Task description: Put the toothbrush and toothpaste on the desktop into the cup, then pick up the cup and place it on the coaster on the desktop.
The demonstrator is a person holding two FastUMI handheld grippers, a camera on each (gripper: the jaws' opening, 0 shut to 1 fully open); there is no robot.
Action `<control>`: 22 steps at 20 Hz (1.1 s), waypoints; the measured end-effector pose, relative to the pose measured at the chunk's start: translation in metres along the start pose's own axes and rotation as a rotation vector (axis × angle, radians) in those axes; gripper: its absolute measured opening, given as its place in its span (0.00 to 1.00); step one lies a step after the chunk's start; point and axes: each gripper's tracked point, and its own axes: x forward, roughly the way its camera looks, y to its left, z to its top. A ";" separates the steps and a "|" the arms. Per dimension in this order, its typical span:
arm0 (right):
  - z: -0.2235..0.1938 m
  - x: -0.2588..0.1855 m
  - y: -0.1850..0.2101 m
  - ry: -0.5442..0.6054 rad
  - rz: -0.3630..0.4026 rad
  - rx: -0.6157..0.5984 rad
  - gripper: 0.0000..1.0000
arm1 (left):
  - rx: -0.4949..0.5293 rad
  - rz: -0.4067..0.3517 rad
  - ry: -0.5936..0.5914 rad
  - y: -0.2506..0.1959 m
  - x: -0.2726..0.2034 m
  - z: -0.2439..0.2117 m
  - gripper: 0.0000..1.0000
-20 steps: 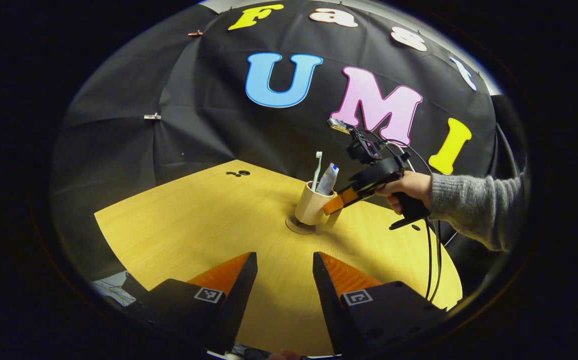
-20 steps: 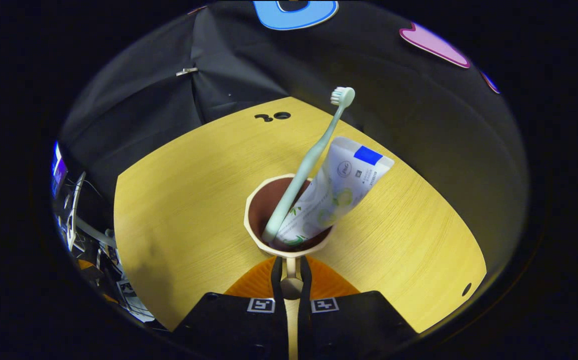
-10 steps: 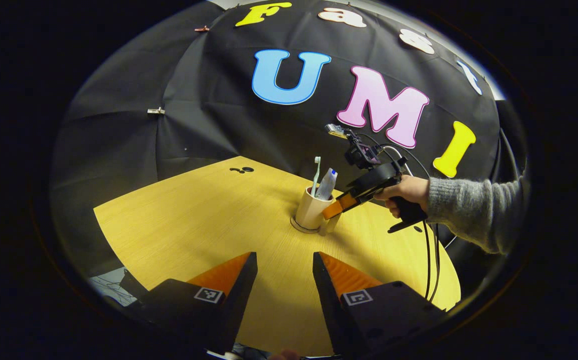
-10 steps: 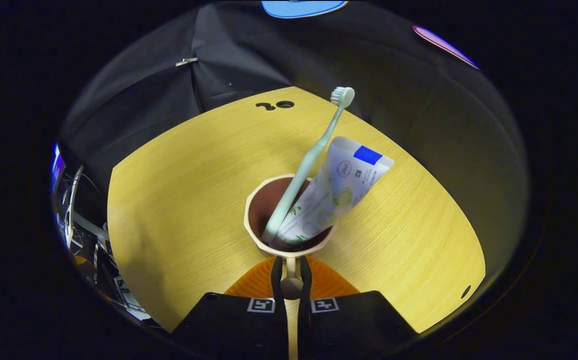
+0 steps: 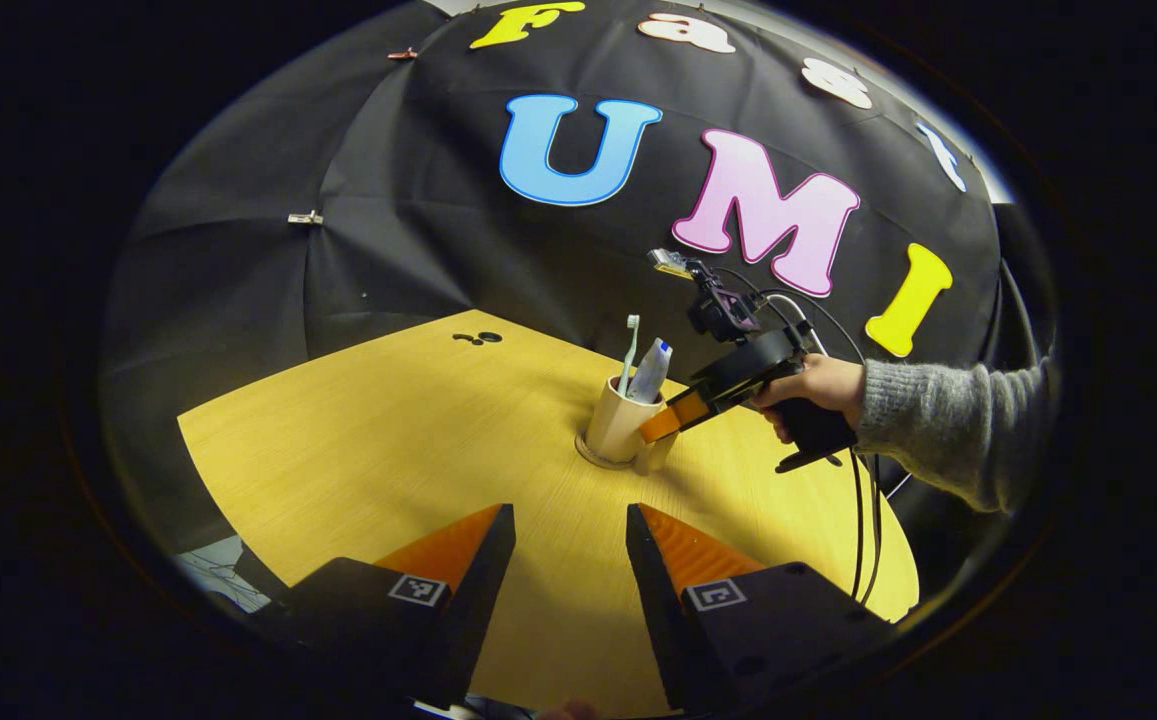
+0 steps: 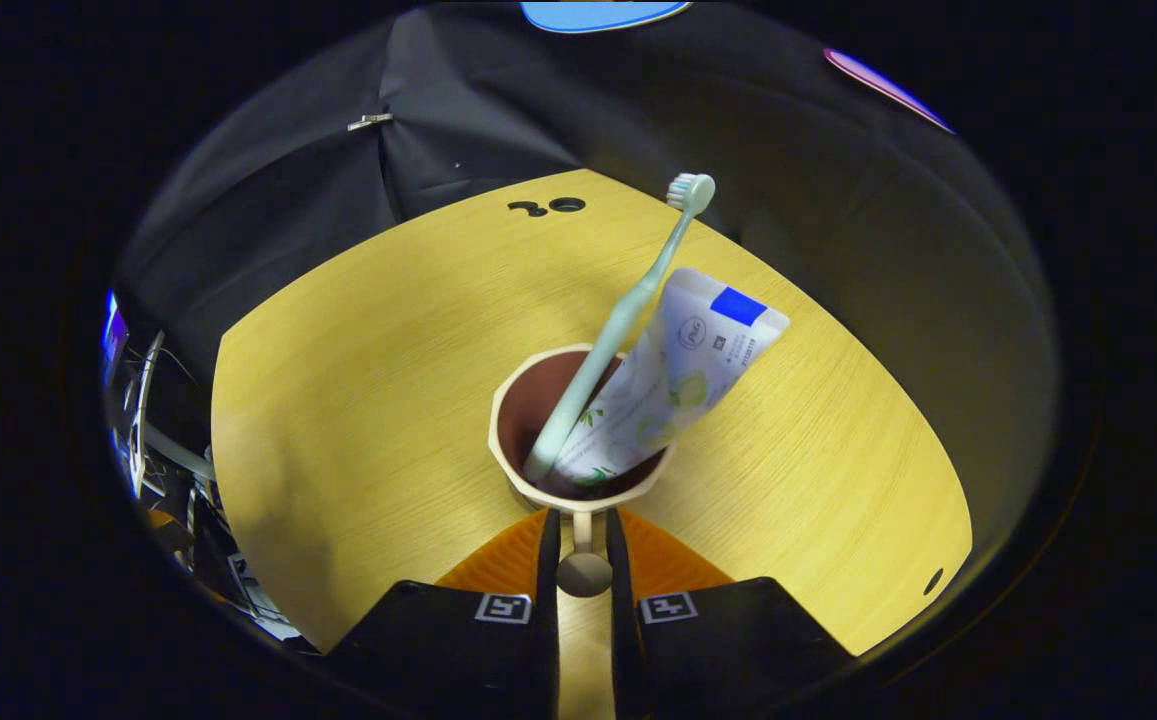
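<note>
While the cup (image 5: pixel 620 425) sits on the coaster (image 5: pixel 598 459) holding toothbrush (image 6: pixel 618 325) and toothpaste (image 6: pixel 673 365) | we see right claw (image 6: pixel 583 545) loosely bracketing the cup handle (image 6: pixel 583 560), grip uncertain | left claw (image 5: pixel 563 545) spread over the surface (image 5: pixel 388 460) | next: release, back off.

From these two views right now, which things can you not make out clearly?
- Right gripper view: the coaster under the cup; the cup's body hides it.
- Right gripper view: the toothbrush handle end and the toothpaste cap, down inside the cup.
- Left gripper view: whether the right gripper presses the cup handle; too small. The coaster shows as a thin rim.
- Right gripper view: the items past the desktop left edge; cut off, dark.
</note>
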 end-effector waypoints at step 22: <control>-0.033 -0.171 0.028 -0.247 0.007 0.058 0.98 | 0.105 -0.065 0.031 -0.028 -0.005 0.053 0.73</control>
